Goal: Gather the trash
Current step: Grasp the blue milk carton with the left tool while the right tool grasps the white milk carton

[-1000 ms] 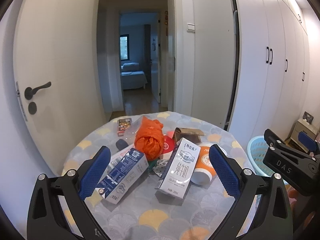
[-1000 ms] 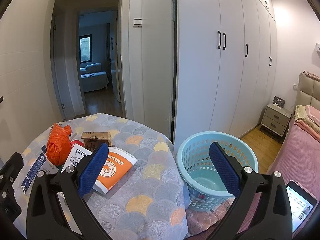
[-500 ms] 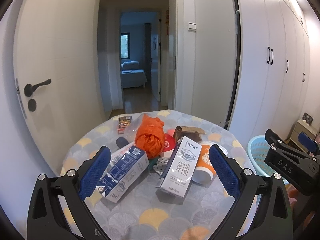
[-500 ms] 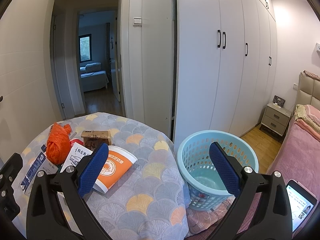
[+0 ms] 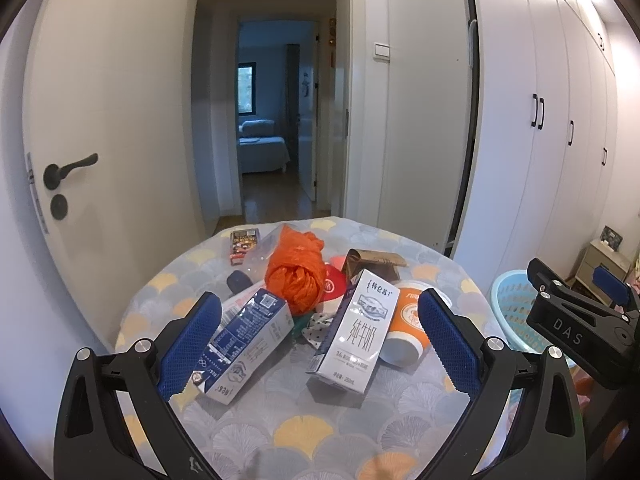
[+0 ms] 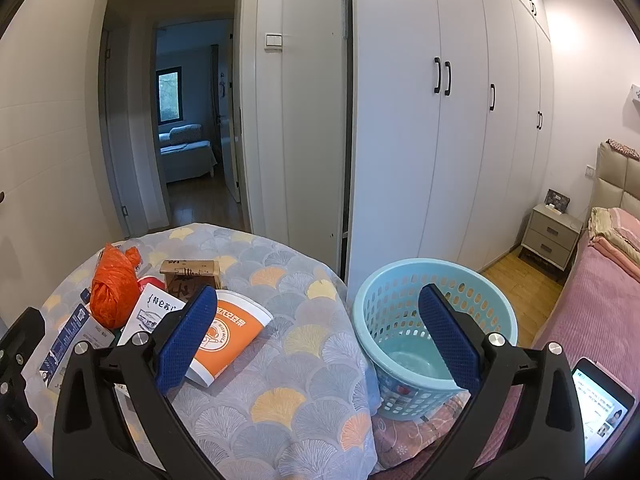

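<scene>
Trash sitting on the counter (image 5: 304, 436), both tongs gaping wide, gripping nothing.
Left tongs (image 5: 320, 344) are facing the "纯牛奶" milk carton (image 5: 354, 334); right tongs (image 6: 316, 340), stamped "DAS", alone are showing inside the blue basket (image 6: 434, 322).

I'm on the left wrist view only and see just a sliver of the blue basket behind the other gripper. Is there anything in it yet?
Observer: From the right wrist view, the blue basket looks empty; its bare bottom shows.
Operator: Where does it stand relative to the table?
Observer: Beside the table, to its right and lower than the tabletop, between table and bed.
Operator: Is the right gripper carrying anything?
Observer: No, the right gripper is open with nothing between its fingers; the orange cup lies on its side on the cloth behind its left finger.
</scene>
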Tool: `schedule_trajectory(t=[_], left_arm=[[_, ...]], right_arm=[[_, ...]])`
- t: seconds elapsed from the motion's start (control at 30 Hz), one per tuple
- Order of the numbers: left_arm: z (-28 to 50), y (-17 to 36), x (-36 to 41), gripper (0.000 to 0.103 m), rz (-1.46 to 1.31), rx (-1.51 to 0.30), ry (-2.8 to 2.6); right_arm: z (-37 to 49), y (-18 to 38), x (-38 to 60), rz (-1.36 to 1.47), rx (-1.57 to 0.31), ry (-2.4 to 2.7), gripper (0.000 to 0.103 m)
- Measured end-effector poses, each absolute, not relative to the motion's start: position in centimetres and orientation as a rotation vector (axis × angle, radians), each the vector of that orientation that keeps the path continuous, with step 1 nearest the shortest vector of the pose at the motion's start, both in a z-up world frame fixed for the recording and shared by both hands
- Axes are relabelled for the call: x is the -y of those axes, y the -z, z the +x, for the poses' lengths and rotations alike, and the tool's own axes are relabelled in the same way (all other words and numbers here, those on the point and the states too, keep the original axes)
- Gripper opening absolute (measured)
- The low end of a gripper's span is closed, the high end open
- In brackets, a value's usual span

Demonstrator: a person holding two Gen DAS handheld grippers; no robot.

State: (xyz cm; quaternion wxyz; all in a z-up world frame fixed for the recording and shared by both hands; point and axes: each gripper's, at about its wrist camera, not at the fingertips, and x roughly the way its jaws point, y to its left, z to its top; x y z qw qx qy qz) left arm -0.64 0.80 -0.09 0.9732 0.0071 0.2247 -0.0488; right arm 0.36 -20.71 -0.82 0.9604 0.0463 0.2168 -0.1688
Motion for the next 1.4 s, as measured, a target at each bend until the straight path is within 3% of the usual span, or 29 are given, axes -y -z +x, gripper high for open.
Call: schedule_trajectory(t=[0.37,0.6,0.7,0.97,1.4], left_arm=[[-0.6,-0.2,-1.7,0.095,0.041,-0.426,0.074],[0.5,-1.2,-7.7,0.095,-0.008,-0.418,-0.022],[1.6,-0.3,-9.5,0.095,-0.018,-0.48,0.007],[4.5,4.0,-11.8,0.095,-0.027,-0.62,0.081],[8.8,9.2,-11.5,0.083,0.01,-0.763,0.153]], right_arm=[[0.6,0.8,20.6,0.078,-0.438,0.345,0.096],[1.3,0.3,20.4,0.058,-0.422,0.347,0.095],[2.1,-0.2,19.9,0.059,-0.417,0.316,0.093],[5.6,2.3,17.1,0.109,-0.552,0.107,0.066],[11.3,7.8,13.5,0.249,-0.792,-0.085,0.067]])
